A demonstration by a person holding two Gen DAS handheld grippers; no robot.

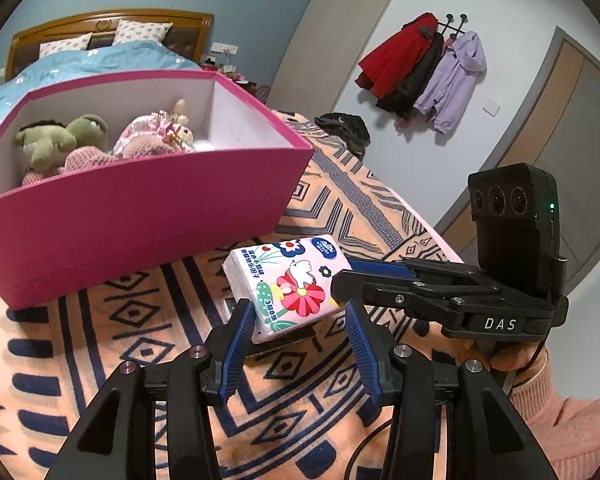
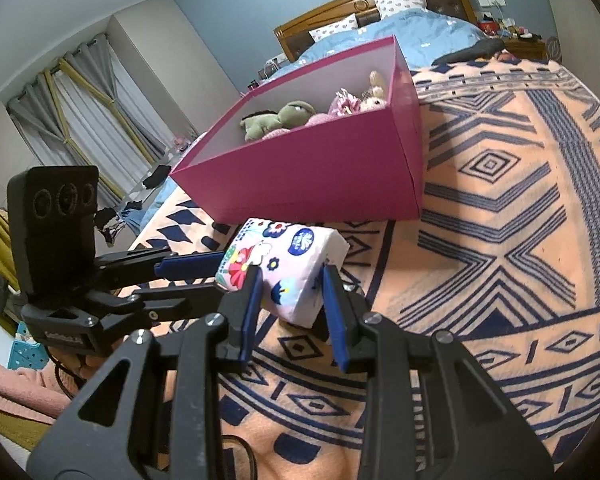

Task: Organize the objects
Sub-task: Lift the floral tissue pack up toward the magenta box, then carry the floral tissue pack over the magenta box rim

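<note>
bed blanket (image 1: 360, 208): orange with navy pattern, carries everything here. soft surface, so i would not count on it to steady anything set down.
pink box (image 1: 140, 216): open top, sits on the blanket just beyond the pack. likely destination. near wall is tall, so the pack has to clear the rim (image 2: 324, 120) before going forward.
box contents: green plush (image 1: 64, 136) at the left side, pink plush (image 1: 152, 140) beside it. the corner right of the pink plush looks free, best drop spot, though part of the floor is hidden by the near wall.
tissue pack (image 1: 288, 284): floral soft pack, in front of the box's near wall, tilted, one corner low. looks clear of the blanket, shadow under it in the right wrist view.
left tool (image 1: 298, 314): narrowly open, blue pads closed onto the pack's near end, holding it.
right tool (image 2: 288, 288): same, pads pressed on the other end, coming in crosswise to the left one. both share the load.
step: judged as the carry into the box, two-handed.
how to do it well: raise both hands together and keep their spacing, soft pack will buckle or twist if one leads. level it before crossing the rim. lower inside, then let go with both at once.
risk: squeezing harder just crushes it; a pad slipping off the film wrap is the likelier failure.
</note>
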